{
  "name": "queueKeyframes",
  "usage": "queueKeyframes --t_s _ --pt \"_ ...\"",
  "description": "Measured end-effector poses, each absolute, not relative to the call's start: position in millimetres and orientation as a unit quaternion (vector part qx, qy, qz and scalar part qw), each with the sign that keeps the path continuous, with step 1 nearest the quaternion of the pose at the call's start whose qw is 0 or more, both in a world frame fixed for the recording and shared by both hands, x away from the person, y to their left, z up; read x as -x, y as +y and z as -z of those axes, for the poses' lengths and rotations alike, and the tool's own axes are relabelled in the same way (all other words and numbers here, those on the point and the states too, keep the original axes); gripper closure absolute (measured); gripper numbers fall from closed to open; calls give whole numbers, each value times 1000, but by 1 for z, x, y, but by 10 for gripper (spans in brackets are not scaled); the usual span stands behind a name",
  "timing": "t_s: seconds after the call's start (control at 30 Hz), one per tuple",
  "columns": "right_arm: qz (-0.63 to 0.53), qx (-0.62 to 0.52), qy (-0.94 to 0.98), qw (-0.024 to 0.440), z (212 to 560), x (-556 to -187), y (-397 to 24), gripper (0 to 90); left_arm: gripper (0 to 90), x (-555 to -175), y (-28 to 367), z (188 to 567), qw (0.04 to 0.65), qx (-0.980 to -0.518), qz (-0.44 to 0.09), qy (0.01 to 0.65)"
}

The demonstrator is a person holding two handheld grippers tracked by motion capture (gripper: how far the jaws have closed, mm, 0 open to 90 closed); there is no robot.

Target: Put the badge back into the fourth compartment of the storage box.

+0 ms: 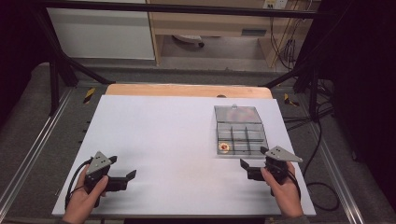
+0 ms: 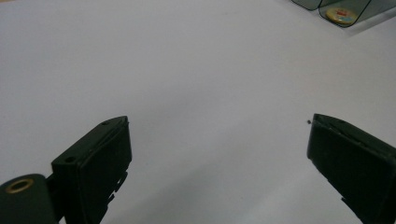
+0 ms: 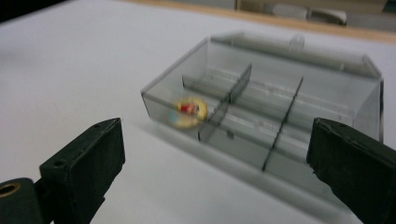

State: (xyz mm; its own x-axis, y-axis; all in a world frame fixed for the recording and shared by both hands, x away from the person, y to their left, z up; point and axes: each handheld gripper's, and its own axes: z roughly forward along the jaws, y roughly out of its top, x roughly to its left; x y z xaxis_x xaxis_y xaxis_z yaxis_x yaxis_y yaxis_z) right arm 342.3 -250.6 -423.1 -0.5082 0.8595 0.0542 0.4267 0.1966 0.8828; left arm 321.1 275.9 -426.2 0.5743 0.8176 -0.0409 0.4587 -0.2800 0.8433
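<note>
A clear grey plastic box (image 1: 240, 130) with divided compartments and its lid raised lies on the right of the white table (image 1: 163, 140). A small round yellow and red disc (image 1: 224, 147) sits in its near left compartment, also seen as the disc (image 3: 189, 112) inside the box (image 3: 280, 107) and as the disc (image 2: 342, 15). My right gripper (image 1: 254, 159) is open just in front of the box's near edge, nothing between its jaws. My left gripper (image 1: 122, 169) is open over bare table at the near left, held in a hand.
A wooden strip (image 1: 187, 90) runs along the table's far edge. Black frame bars (image 1: 60, 60) stand at the far corners, and cables (image 1: 322, 186) lie on the floor to the right. A pale cabinet (image 1: 102, 32) stands beyond.
</note>
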Motion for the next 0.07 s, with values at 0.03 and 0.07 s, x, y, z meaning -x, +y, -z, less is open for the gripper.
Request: queueKeyframes --t_s 0.03,0.07 --pt "-447 -440 743 232 427 -341 -251 45 64 -321 276 426 435 -773 -206 413" --pt "-435 -443 750 227 431 -340 -252 43 64 -321 276 426 435 -773 -207 412"
